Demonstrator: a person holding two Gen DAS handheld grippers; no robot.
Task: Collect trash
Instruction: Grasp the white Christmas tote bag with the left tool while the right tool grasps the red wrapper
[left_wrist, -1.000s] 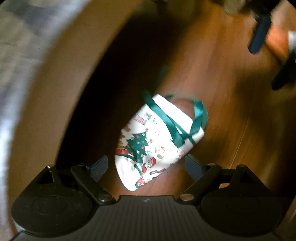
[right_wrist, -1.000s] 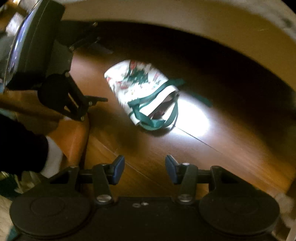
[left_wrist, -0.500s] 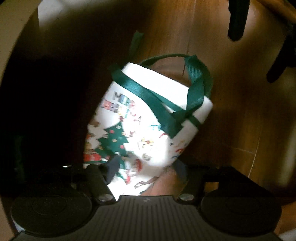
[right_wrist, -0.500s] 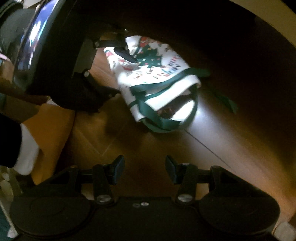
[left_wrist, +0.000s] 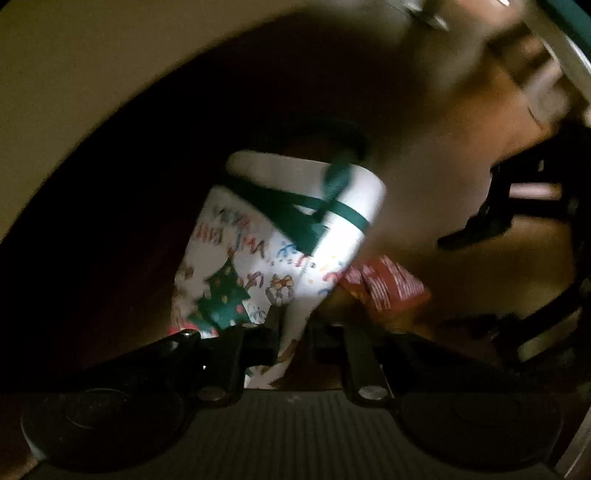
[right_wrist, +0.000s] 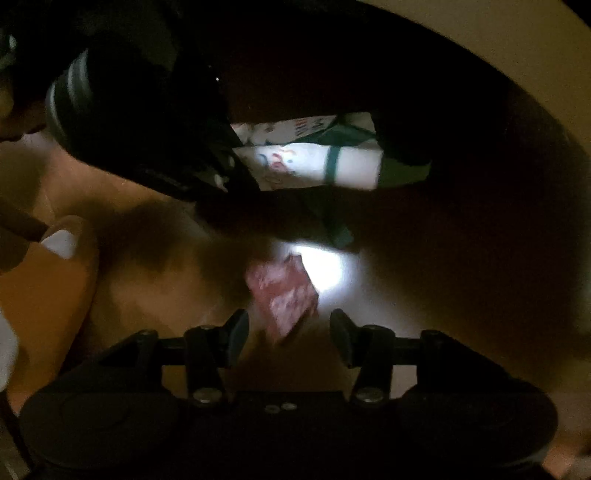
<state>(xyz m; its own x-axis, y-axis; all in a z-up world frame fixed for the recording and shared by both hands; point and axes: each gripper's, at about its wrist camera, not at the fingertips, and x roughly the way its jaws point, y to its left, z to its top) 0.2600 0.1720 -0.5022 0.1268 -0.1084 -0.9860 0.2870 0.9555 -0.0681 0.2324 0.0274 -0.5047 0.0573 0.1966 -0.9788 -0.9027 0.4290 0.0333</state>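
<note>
Two dim, blurred views are all I have, and much of each is lost in shadow. In my left wrist view the left gripper (left_wrist: 291, 328) has its fingers pinched close on the near bottom edge of the gift bag (left_wrist: 280, 236), a white bag printed with a Christmas tree and crossed by green ribbon handles (left_wrist: 328, 206); the fabric runs down between the dark fingertips, though the contact itself is murky. The bag's far end looks open toward the floor, but I cannot see inside it. Just right of the bag, touching or nearly touching its lower edge, lies a red wrapper (left_wrist: 384, 284) with white print I cannot read. It rests on the wooden floor (left_wrist: 461, 177), beneath a curved pale edge (left_wrist: 92, 74) that fills the far left. In my right wrist view the right gripper (right_wrist: 290, 332) has its fingers spread wide and holding nothing, with the same red wrapper (right_wrist: 282, 291) smeared by blur, lying between and just beyond the fingertips beside a bright patch of light on the floor (right_wrist: 388, 302). Farther off, the bag (right_wrist: 314, 162) is half hidden behind the black bulk of the left gripper (right_wrist: 236, 173). At the left edge a foot in a white sock (right_wrist: 59, 243) is cut off by the frame.
</note>
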